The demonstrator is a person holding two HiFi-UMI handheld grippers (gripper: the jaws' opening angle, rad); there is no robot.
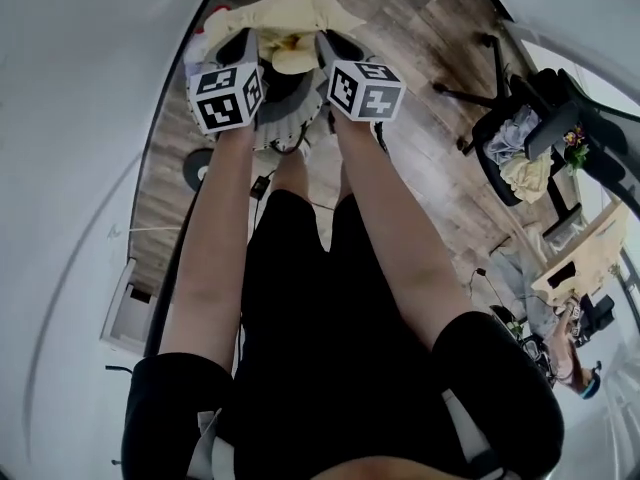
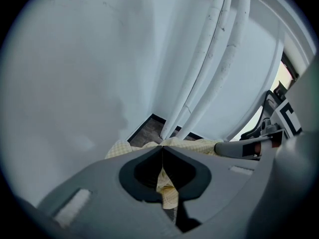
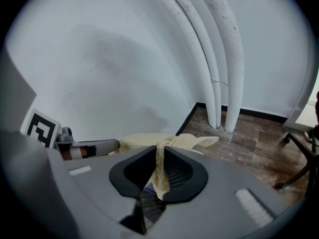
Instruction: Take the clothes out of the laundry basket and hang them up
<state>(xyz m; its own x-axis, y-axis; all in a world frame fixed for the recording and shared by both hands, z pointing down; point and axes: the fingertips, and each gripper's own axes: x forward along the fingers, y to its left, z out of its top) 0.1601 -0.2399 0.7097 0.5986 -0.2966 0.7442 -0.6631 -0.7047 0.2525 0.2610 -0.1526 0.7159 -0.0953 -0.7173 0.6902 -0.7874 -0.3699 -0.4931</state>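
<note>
Both sets of jaws are clamped: your left gripper (image 2: 162,146) and right gripper (image 3: 160,148) each pinch the yellow garment (image 1: 285,13) just above the laundry basket (image 1: 288,133), its long axis side to side between them, both hands equally near, so likely carry it two-handed.

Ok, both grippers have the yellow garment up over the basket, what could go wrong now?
The left gripper and right gripper each pinch only a thin fold of the yellow checked garment, so it might slip free. It hangs bunched over the laundry basket, so its lower part could snag.
</note>
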